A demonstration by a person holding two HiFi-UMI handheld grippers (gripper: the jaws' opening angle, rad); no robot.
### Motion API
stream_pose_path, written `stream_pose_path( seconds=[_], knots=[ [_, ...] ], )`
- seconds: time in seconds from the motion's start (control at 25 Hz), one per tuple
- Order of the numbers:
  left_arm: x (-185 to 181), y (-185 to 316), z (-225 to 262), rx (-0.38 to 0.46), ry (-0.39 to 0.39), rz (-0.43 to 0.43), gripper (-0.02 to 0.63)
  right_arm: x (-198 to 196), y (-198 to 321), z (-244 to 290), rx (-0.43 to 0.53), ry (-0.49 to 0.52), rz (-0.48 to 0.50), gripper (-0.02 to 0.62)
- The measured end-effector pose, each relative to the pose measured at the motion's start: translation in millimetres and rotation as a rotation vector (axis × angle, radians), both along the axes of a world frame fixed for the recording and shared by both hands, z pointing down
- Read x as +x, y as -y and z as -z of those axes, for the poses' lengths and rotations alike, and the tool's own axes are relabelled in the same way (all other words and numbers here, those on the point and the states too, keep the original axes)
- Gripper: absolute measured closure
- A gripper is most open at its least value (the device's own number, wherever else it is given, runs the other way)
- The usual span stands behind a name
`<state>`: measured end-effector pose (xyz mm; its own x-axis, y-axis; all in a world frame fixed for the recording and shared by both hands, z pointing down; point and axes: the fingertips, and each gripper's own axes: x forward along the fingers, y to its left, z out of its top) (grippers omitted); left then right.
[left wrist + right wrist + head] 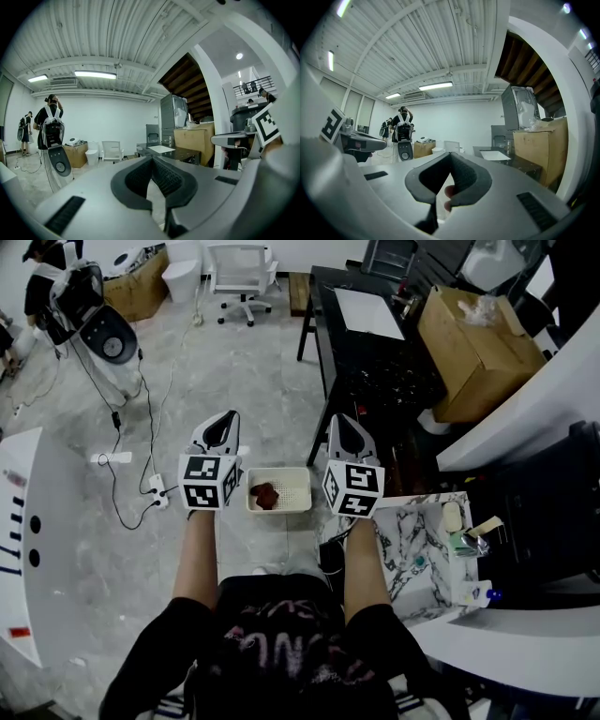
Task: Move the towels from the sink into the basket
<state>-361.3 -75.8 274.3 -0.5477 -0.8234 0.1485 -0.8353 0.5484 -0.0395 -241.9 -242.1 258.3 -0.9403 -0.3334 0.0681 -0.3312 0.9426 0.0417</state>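
Fingers (137, 177) of the left gripper (151, 159) and right gripper (450, 155) are clenched on nothing, a dark red towel (266, 494) lies in the basket (298, 482) on the floor between them, so this looks like a pause between trips, and the next move calls for opened jaws swinging right toward the marble sink counter (412, 549).

Basket: the basket (294, 487) is sitting on the floor just ahead of you, between your left gripper (223, 420) and right gripper (342, 420).
Towel: one towel (266, 494) is lying in the basket's left half.
Sink: the sink counter (412, 542) is standing at your right, near the basket.
Background: a table (375, 357) is standing behind the counter, a cardboard box (475, 345) resting to its right.
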Motion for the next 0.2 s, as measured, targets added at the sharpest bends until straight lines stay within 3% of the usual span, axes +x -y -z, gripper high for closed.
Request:
stream_pose_path(
  seconds=[0.2],
  knots=[
    [4.3,-2.2,0.2,-0.002,0.0,0.002,0.589,3.5,-0.2,-2.6,-0.004,-0.001,-0.001,0.581]
  ],
)
